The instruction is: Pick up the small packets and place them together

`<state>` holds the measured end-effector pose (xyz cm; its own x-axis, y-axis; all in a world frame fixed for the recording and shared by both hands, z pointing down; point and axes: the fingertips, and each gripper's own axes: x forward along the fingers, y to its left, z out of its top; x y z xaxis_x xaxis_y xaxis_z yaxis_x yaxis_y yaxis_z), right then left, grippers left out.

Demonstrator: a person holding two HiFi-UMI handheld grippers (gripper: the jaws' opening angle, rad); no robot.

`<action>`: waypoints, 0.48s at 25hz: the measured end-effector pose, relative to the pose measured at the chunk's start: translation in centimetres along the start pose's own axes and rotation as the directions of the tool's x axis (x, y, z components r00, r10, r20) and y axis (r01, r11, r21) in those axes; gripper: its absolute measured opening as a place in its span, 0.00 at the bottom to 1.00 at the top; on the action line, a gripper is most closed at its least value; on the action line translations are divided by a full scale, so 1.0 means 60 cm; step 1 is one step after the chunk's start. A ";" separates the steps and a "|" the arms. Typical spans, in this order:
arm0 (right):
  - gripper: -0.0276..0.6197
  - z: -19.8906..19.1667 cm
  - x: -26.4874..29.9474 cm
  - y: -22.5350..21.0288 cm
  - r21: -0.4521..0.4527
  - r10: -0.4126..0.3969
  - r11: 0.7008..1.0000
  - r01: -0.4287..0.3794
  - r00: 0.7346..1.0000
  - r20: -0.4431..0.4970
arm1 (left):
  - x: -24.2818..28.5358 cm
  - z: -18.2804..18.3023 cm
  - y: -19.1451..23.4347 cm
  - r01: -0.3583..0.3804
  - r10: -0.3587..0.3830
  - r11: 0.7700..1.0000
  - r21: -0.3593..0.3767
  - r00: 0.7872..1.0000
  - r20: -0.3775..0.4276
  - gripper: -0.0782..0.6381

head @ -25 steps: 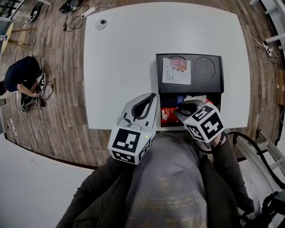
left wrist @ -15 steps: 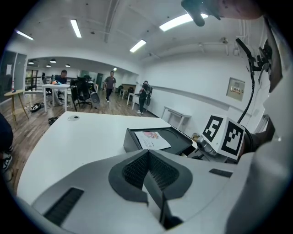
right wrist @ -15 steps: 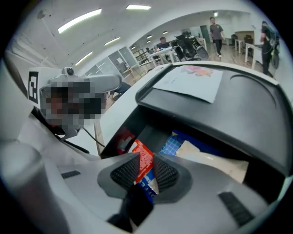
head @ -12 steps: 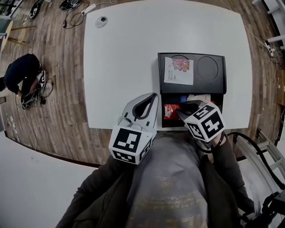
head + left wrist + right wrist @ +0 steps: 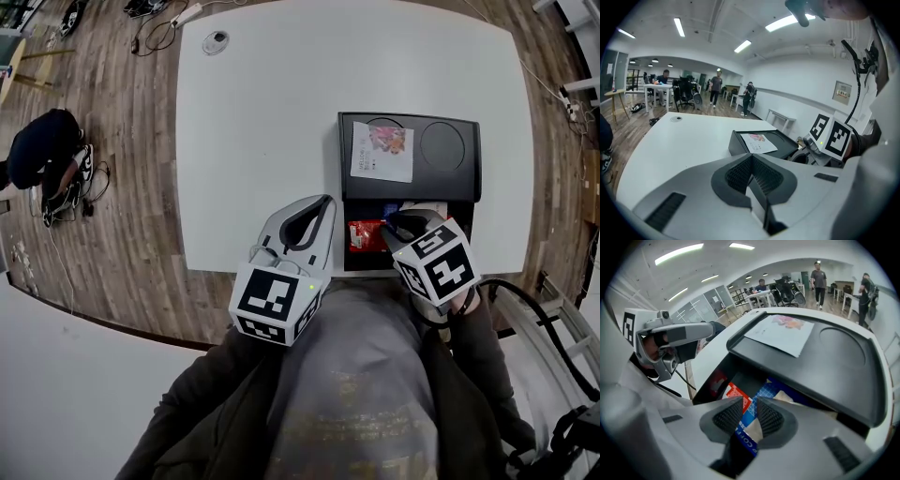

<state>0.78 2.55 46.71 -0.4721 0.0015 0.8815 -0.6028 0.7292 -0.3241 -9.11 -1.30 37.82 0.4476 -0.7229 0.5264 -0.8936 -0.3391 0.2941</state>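
The black lid [image 5: 834, 371] covers blue packet's [image 5: 771, 389] far end; sheet's [image 5: 382, 151] print unreadable.

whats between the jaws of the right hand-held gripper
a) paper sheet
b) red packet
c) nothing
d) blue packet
d: in the right gripper view the blue packet fills the gap between the jaws of the right hand-held gripper; the red packet lies beyond its left jaw.

Paper sheet [image 5: 382, 152] atop black box [image 5: 450, 150]; white table [image 5: 262, 122].
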 end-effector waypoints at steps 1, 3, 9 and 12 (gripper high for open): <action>0.18 -0.001 0.004 0.001 0.008 0.008 1.000 -0.008 1.000 -0.004 | 0.001 -0.001 0.002 0.000 0.000 1.000 -0.001 1.000 -0.002 0.11; 0.18 0.000 0.010 0.008 0.030 0.039 0.999 -0.039 0.999 -0.001 | 0.001 -0.003 0.006 -0.002 0.002 1.000 -0.004 1.000 -0.005 0.11; 0.18 0.006 0.016 0.026 0.030 0.088 0.996 -0.088 0.996 0.010 | 0.004 -0.006 0.012 0.001 -0.001 1.000 -0.011 1.000 -0.011 0.11; 0.17 0.005 0.016 0.027 0.017 0.079 0.997 -0.079 0.997 0.005 | 0.004 -0.004 0.013 0.005 -0.005 1.000 -0.010 1.000 -0.010 0.11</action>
<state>-0.83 3.54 46.93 -0.5211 0.0557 0.8517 -0.5743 0.7153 -0.3981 -9.69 -1.57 38.37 0.4526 -0.7150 0.5329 -0.8909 -0.3368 0.3048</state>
